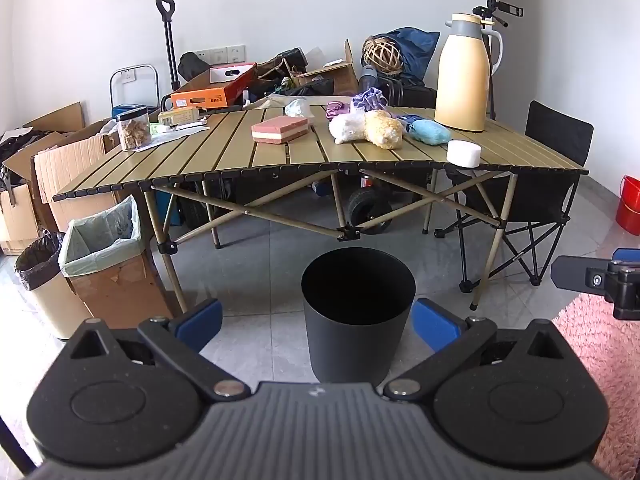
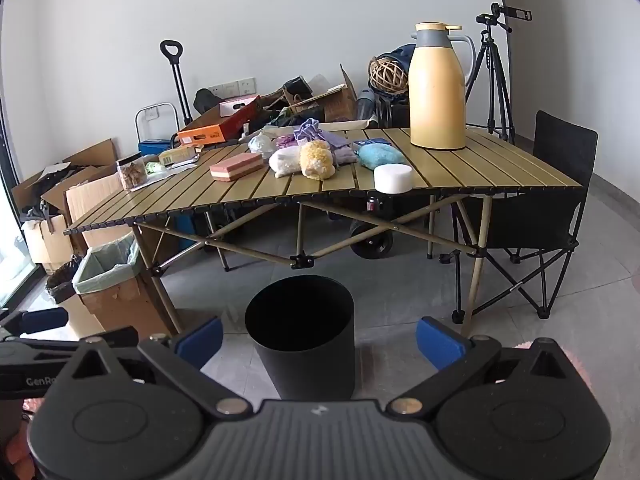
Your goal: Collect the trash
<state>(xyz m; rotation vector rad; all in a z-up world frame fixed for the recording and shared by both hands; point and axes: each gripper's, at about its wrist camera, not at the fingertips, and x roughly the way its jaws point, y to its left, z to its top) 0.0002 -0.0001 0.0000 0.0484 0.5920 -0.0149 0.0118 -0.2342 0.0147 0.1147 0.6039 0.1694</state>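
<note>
Slatted table (image 1: 224,148) ahead | both my tongs wide open, empty | crumpled white wad (image 1: 298,107) far side, above black bin (image 1: 356,312); left tongs (image 1: 316,322) nearer

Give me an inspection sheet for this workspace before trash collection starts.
Surface: slatted folding table, crowded on its far half.
Job's things: black bin on the floor in front of the table, looks empty; crumpled white wad on the table.
Clutter: thermos, pink block, white puck at the near edge.
Grippers: left tongs and right tongs open, empty.
Cables: nothing seen.
Surroundings: cardboard boxes, folding chair, tripod.
</note>
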